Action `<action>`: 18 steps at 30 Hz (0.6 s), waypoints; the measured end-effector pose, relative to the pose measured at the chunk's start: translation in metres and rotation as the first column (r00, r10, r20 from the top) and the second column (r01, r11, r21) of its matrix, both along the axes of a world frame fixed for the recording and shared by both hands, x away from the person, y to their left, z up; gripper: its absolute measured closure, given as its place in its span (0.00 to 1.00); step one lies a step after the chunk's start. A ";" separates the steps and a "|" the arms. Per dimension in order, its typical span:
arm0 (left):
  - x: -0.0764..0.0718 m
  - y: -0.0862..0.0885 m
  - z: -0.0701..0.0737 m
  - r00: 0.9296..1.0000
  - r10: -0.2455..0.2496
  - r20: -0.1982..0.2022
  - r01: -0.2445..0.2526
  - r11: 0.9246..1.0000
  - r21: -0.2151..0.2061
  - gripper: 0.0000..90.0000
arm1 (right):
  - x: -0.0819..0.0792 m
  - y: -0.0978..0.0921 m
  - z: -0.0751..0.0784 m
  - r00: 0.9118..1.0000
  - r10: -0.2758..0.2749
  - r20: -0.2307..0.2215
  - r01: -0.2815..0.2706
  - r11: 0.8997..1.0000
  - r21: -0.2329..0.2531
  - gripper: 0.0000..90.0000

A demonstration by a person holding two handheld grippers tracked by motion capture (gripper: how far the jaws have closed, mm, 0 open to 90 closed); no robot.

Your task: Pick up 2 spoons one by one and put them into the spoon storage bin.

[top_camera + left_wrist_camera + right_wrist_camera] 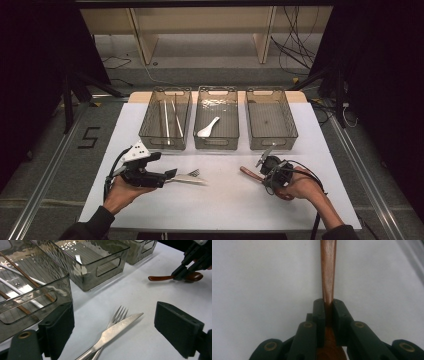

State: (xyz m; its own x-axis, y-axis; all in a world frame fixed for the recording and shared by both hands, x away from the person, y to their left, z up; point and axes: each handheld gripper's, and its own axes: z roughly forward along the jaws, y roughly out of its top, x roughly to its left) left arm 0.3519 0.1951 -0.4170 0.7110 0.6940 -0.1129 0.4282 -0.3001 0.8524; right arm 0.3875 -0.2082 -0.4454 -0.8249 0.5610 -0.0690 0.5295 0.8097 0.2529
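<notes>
Right gripper point(328, 308) is pinching the wooden spoon point(328, 267) at the neck, jaws pressed onto it; the handle is running straight ahead from the jaws, lying low on the white table point(225, 200), near right. Left gripper point(113, 330) is hovering with jaws spread wide, straddling the knife point(117, 327) crossed over the fork point(117, 315), both pointing away toward the far bins point(216, 142).

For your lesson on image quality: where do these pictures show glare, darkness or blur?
High view: surroundings dark, the white table brightly lit. Left gripper view: glare patches on the clear bins, knife sharp. Right gripper view: the wooden spoon handle sharp, jaws near the lens slightly soft.
</notes>
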 end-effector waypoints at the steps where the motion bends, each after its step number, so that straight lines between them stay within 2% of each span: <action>1: 0.000 0.000 0.000 1.000 0.001 0.000 -0.001 1.000 -0.001 0.18 | 0.000 -0.001 0.002 1.000 0.003 0.010 -0.003 1.000 0.010 0.92; 5: 0.000 0.000 0.000 1.000 0.001 0.002 -0.001 1.000 0.000 0.18 | 0.000 -0.004 0.009 0.999 -0.021 0.040 0.020 0.999 0.047 0.92; 8: 0.000 0.000 0.000 1.000 0.003 0.005 -0.003 1.000 0.000 0.18 | 0.001 -0.006 0.014 0.997 -0.044 0.071 0.037 0.995 0.096 0.92; 12: 0.000 0.001 0.000 1.000 0.005 0.008 -0.005 1.000 0.001 0.18 | 0.002 -0.009 0.023 0.991 -0.074 0.114 0.055 0.985 0.161 0.92; 18: 0.001 0.002 0.000 1.000 0.014 0.008 -0.014 1.000 -0.004 0.18 | 0.007 -0.008 0.040 0.978 -0.116 0.171 0.072 0.966 0.248 0.91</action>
